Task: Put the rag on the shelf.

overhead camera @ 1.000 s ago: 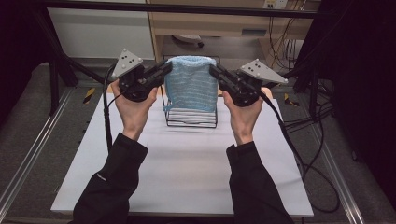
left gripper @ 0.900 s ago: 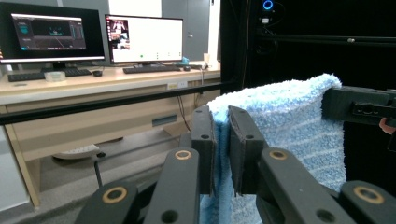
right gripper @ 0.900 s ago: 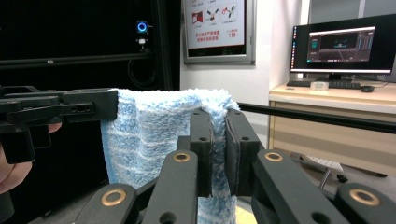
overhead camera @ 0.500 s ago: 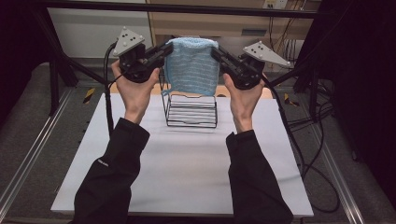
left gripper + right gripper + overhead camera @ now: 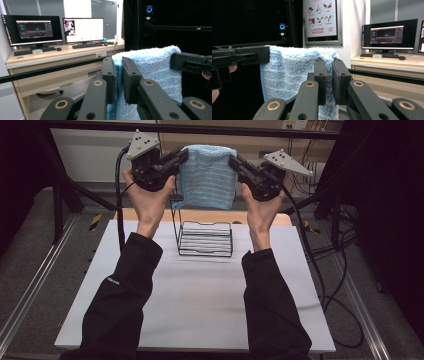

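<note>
A light blue striped towel (image 5: pixel 207 177) hangs folded in the air above a black wire rack (image 5: pixel 205 237) on the white table. My left gripper (image 5: pixel 184 156) is shut on the towel's upper left corner, and my right gripper (image 5: pixel 234 161) is shut on its upper right corner. In the left gripper view the towel (image 5: pixel 155 67) is pinched between the black jaws of my left gripper (image 5: pixel 118 72), with the other gripper's jaw at its far corner. In the right gripper view the towel (image 5: pixel 287 72) runs from my right gripper (image 5: pixel 329 72) across to the other gripper.
The white table (image 5: pixel 200 305) has bare room in front of the rack. A black frame bar (image 5: pixel 240 129) crosses just above the towel. Cables (image 5: pixel 320 270) trail off the table's right side. A desk with monitors (image 5: pixel 60 30) stands beyond.
Both hands have risen and moved away from the person, lifting the towel off the wire rack. It now hangs above the rack, and both grips are unchanged.
</note>
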Demonstrator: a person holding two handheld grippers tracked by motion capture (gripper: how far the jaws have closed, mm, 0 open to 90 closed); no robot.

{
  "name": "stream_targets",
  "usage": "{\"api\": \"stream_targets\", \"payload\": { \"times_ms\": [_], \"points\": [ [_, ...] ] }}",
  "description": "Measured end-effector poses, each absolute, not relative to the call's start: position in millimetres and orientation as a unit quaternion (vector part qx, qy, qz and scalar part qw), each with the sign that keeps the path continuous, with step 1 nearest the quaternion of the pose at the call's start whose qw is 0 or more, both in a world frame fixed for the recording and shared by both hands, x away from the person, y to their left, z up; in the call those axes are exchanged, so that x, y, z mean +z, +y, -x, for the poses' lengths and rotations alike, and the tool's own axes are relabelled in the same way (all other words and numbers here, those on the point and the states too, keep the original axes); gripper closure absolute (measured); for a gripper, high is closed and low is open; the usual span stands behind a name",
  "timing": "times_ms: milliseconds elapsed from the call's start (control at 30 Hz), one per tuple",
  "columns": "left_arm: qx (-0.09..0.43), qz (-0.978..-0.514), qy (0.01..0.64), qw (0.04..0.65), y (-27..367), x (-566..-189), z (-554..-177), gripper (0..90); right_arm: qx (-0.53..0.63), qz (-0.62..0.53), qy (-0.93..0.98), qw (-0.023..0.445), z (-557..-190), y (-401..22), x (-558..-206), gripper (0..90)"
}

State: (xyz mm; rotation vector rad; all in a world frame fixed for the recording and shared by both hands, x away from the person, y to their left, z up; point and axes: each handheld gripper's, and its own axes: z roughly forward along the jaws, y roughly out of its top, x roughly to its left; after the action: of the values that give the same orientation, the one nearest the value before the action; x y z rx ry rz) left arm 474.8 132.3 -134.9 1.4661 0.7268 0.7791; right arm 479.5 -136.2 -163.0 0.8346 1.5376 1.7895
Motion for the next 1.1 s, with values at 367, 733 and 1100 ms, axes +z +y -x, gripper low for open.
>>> {"api": "stream_targets", "payload": {
  "times_ms": [367, 733, 1100],
  "points": [
    [0.333, -0.633, 0.326, 0.618, 134.6, -126.7, -500.3, 81.4, 0.681, -0.324, 0.579, 0.310, -502.8, -131.8, -155.9, 83.5],
    [0.343, -0.639, 0.320, 0.610, 134.1, -127.1, -522.6, 81.4, 0.675, -0.332, 0.577, 0.317, -522.4, -128.5, -159.2, 83.5],
    [0.321, -0.645, 0.326, 0.612, 140.2, -163.5, -533.1, 81.3, 0.658, -0.341, 0.597, 0.308, -543.3, -131.4, -184.6, 83.5]
  ]
}}
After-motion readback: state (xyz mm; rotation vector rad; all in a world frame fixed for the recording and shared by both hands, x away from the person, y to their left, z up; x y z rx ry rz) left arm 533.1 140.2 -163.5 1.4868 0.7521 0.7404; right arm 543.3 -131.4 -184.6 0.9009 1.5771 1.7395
